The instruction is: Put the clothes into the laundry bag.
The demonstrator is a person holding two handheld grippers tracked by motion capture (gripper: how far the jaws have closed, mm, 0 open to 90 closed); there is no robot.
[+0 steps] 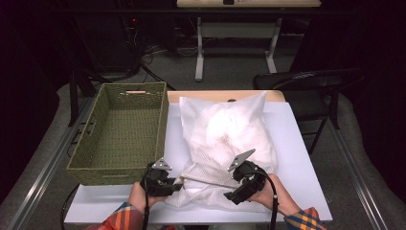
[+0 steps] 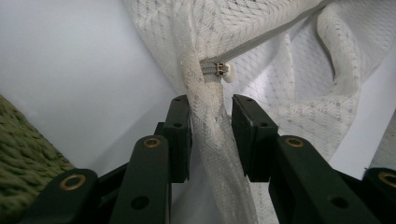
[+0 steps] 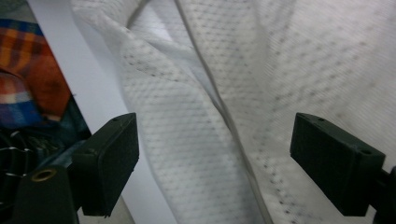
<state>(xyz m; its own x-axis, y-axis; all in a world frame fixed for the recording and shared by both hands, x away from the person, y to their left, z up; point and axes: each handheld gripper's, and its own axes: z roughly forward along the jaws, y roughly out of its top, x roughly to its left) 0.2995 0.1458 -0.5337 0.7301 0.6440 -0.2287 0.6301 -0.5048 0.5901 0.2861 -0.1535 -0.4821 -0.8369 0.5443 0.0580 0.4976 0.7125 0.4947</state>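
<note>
One white mesh bag (image 1: 225, 143) lies on the table (image 1: 297, 158), at 3 o'clock of one green woven basket (image 1: 122, 132). One zipper (image 2: 261, 39) runs along its near edge, ending in a small slider (image 2: 219, 69). The bag is thin netting, stuffed and puffy at 12 o'clock; its contents are hard to make out. The left tongs (image 2: 211, 122) are clamped on a bunched fold just below the slider. The right tongs (image 3: 215, 163) stand wide apart around the mesh, unfocused there.

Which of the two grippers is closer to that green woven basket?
The left gripper. It sits just in front of the basket, near its front right corner, pinching the white mesh bag. The right gripper is farther right, open over the bag.
</note>
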